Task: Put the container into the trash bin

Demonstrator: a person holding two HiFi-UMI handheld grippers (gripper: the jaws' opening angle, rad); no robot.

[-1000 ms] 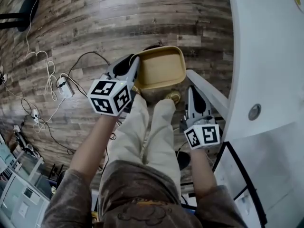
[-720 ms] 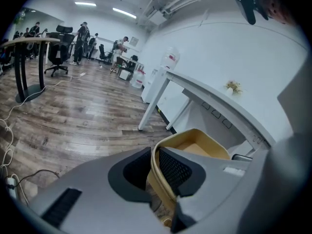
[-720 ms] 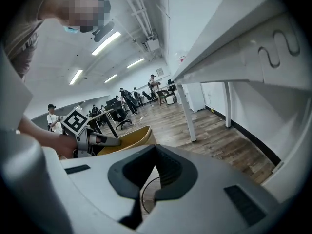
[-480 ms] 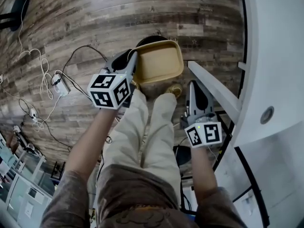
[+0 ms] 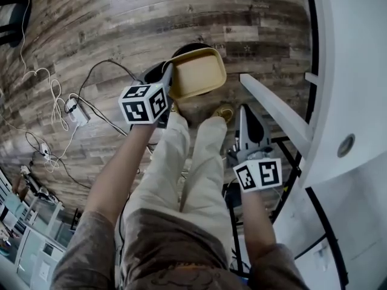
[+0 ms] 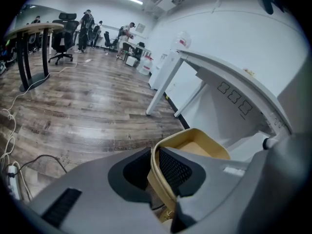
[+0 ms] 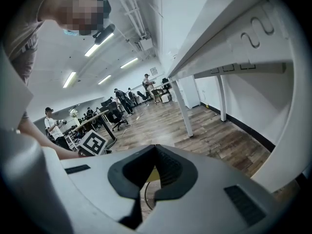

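One tan container (image 5: 196, 74) in left tongs (image 6: 155, 153)

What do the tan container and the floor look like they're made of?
The container looks like moulded pulp or thin plastic: matte tan, a thin wall with a rolled rim, no gloss. The look leaves open which of the two. The floor looks like wood-pattern planks, likely laminate or vinyl: staggered boards with varied grain and a faint sheen in the left gripper view.

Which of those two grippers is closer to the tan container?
Left. The left gripper clamps the container by its rim; the right gripper hangs apart, shut and empty, beside the white table.
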